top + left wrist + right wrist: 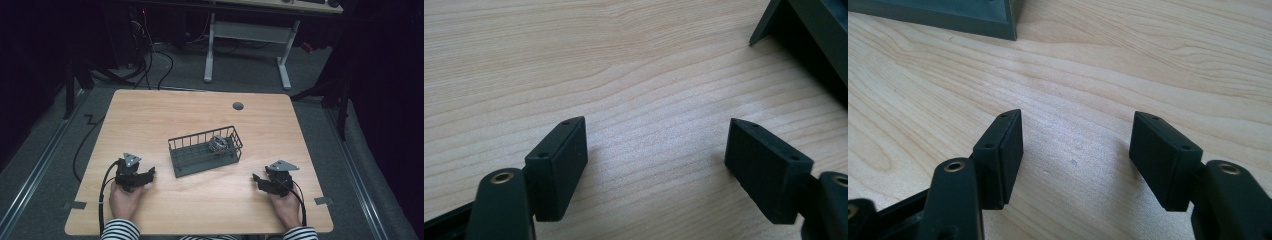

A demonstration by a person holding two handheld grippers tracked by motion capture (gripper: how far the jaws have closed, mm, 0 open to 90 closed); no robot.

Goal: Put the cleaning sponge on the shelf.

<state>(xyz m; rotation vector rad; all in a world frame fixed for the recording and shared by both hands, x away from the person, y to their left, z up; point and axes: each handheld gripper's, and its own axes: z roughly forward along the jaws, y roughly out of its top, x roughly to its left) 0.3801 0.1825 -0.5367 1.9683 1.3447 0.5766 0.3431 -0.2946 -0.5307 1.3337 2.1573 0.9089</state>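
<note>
The basket (205,151) lies mid-desk between both open, empty tongs, its long axis running left to right, and the scrubber (218,144) in its right end sits nearer the right tongs (257,180) than the left tongs (148,174).

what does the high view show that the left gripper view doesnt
High view alone: the whole wire basket with a shiny metallic ball inside, the right gripper, both hands and striped sleeves. Left gripper view alone: a close look at the left gripper, its jaws apart with nothing between. Both: the wooden table and part of the basket.
</note>
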